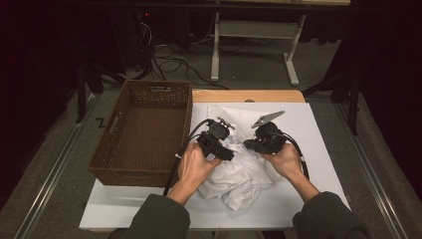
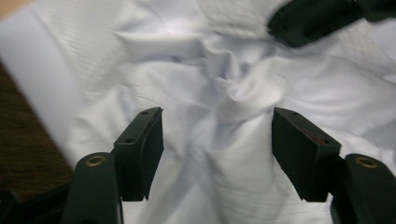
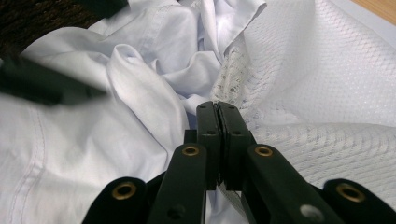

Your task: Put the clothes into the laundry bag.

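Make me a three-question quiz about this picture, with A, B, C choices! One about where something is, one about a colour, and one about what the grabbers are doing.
1. Where is the basket?
A. Left of the white cloth
B. On top of the cloth
C. Under the table

2. What colour is the crumpled cloth?
A. Red
B. White
C. Green

3. How do the jaws of the left gripper stand?
A. Pressed together
C. Clamped on the basket
B. Apart, above the cloth

Answers:
1. A, the high view shows the brown basket beside the cloth, on the left.
2. B, all views show white fabric.
3. B, the left gripper view shows a wide gap between the jaws, while the right gripper has its jaws pressed together.
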